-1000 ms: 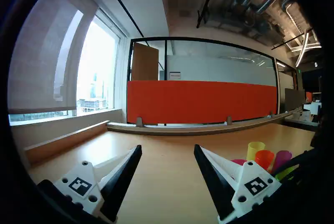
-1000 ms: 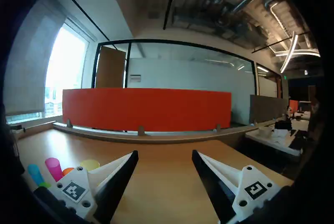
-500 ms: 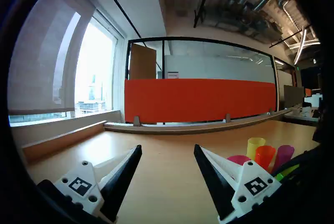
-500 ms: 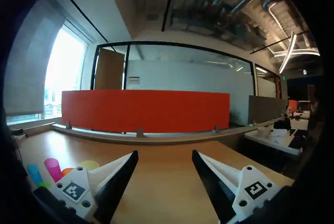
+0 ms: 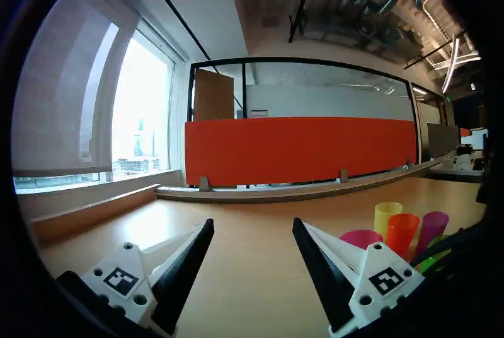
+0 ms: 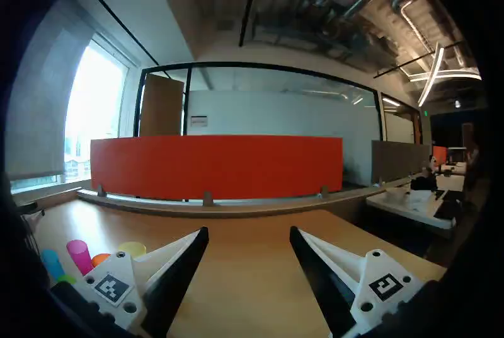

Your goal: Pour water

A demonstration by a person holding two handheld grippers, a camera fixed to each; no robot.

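The left gripper (image 5: 252, 224) is hovering over the wooden table (image 5: 252, 287), jaws spread wide and empty; coloured cups (image 5: 402, 232) (bunched close together) are standing just to its right, and the right gripper (image 6: 247, 232) is gaping empty too

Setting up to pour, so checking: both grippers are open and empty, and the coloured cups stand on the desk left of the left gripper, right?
Not quite. In the left gripper view the coloured cups stand on the desk right of the left gripper, not left. It and the right gripper are open and empty.
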